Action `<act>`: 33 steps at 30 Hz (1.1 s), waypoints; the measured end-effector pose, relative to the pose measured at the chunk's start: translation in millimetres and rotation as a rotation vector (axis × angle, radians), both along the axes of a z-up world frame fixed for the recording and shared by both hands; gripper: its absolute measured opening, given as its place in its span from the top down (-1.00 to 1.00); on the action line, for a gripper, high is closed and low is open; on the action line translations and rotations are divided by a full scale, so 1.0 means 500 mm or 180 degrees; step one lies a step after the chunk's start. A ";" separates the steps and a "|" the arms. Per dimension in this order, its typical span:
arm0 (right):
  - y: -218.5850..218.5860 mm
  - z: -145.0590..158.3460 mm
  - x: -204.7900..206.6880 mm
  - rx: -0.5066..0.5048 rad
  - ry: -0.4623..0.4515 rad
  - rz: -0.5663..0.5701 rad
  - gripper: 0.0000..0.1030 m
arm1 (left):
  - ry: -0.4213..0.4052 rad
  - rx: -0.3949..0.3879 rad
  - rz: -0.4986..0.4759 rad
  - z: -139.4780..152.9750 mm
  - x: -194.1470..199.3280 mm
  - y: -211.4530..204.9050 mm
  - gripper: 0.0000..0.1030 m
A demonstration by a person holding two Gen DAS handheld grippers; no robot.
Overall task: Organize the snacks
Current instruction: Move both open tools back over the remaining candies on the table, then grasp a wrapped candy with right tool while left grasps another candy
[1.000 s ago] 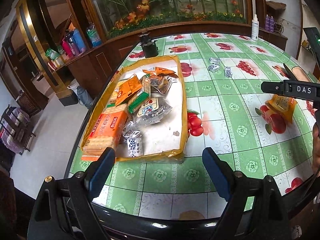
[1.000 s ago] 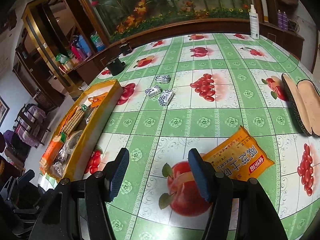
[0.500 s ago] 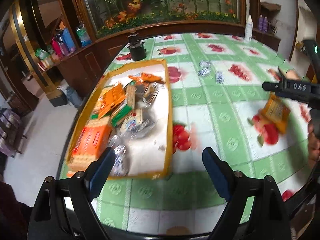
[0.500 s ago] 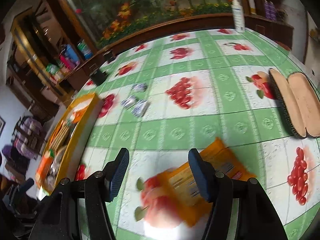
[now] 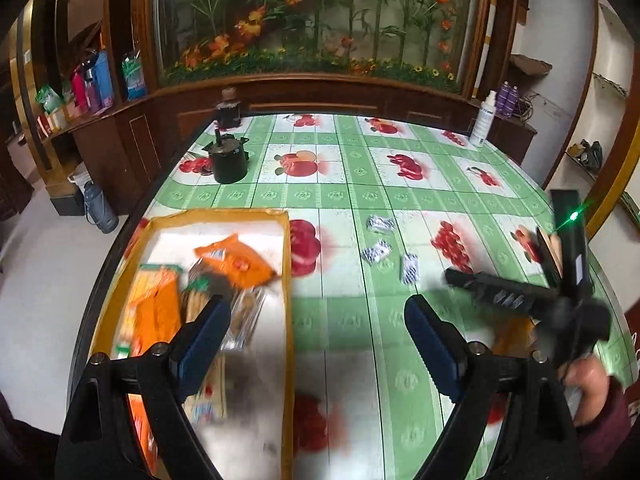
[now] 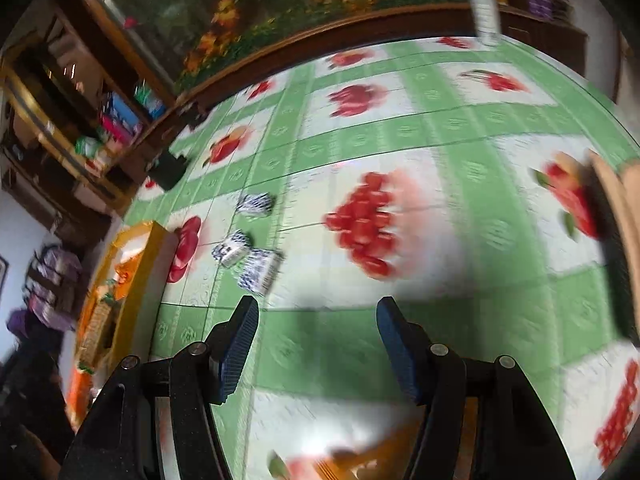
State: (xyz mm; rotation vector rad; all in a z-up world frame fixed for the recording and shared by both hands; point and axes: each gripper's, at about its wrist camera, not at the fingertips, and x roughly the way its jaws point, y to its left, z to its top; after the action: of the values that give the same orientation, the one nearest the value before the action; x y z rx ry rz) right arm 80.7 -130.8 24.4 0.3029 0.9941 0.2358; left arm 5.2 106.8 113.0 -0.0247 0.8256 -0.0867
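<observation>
Both the left gripper point(image 5: 318, 322) and right gripper point(image 6: 316, 322) are hovering spread wide, holding nothing. Snacks are lying in the yellow tray point(image 5: 286, 280) along the table's point(image 5: 348, 196) left edge; three small packets point(image 5: 378, 251) are sitting mid-table. Blur is making any print unreadable.

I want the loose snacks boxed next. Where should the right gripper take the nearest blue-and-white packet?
Grip the nearest blue-and-white packet across its narrow width, coming down from above. It lies flat on the tablecloth, clear of its neighbour, so the open fingers can straddle it.
</observation>
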 end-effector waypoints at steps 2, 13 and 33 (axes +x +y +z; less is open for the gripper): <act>0.032 -0.012 0.021 -0.0096 0.0021 0.0057 -0.27 | 0.0082 -0.0110 -0.0018 -0.008 0.039 0.001 -0.71; 0.109 -0.014 0.038 -0.0780 -0.0290 0.0233 0.70 | 0.0272 0.0146 -0.0305 -0.075 0.151 -0.060 -0.71; -0.036 -0.017 0.001 -0.0169 -0.0191 -0.0161 0.75 | 0.0558 0.0709 -0.0939 -0.195 0.240 -0.189 0.63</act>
State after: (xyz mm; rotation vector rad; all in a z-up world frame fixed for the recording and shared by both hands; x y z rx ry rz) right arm 81.4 -148.7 15.7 0.2709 0.9308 0.1714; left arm 125.5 12.2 15.6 0.3037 1.0061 -0.2731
